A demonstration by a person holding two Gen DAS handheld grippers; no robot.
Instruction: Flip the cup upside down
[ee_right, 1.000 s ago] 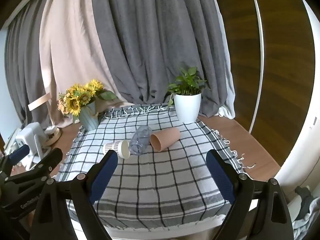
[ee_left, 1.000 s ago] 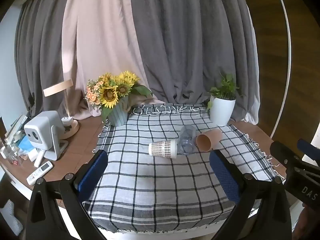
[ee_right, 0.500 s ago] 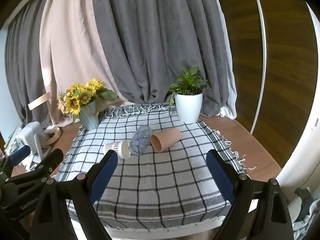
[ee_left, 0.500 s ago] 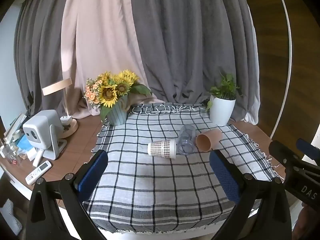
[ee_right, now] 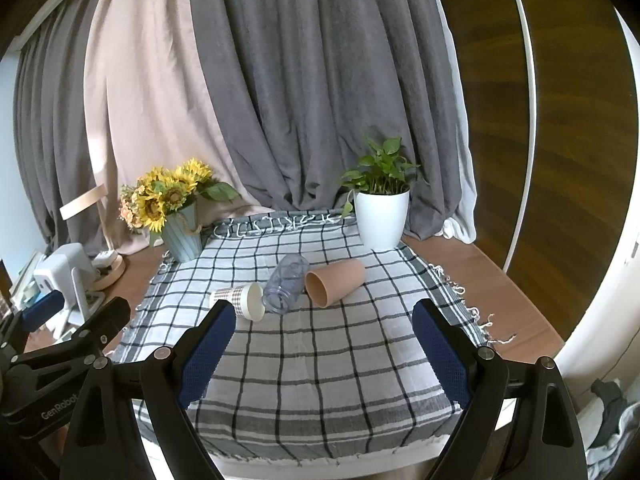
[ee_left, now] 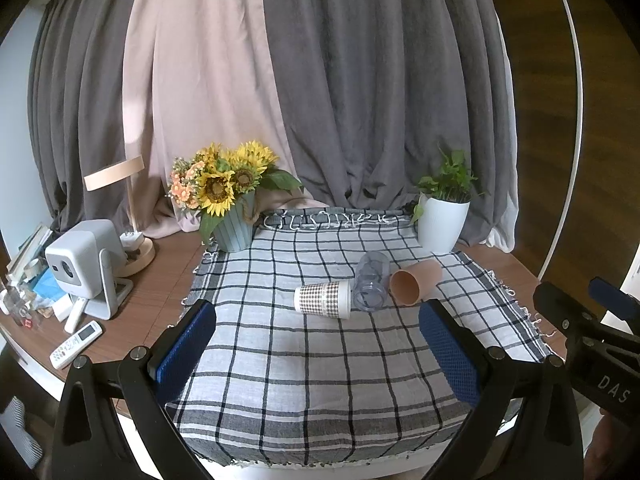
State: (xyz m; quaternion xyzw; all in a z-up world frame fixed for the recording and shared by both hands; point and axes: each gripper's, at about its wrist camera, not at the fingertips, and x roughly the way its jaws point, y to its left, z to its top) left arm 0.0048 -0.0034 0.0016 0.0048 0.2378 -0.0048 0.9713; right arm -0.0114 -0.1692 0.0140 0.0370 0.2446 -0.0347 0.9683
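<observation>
Three cups lie on their sides in a row on the checked cloth [ee_left: 304,360]: a chequered paper cup [ee_left: 323,299], a clear plastic cup [ee_left: 372,281] and a tan cup [ee_left: 414,285]. In the right wrist view they are the paper cup [ee_right: 240,301], the clear cup [ee_right: 287,283] and the tan cup [ee_right: 335,281]. My left gripper [ee_left: 318,344] is open and empty, well short of the cups. My right gripper [ee_right: 324,346] is open and empty, also short of them, and shows at the right edge of the left wrist view [ee_left: 588,332].
A sunflower vase [ee_left: 232,228] stands at the cloth's back left and a white potted plant [ee_left: 442,220] at the back right. A white projector [ee_left: 86,260] and a remote [ee_left: 76,344] sit on the wooden table at left. Curtains hang behind.
Both views have shifted very slightly; the cups have not moved and both grippers stay open.
</observation>
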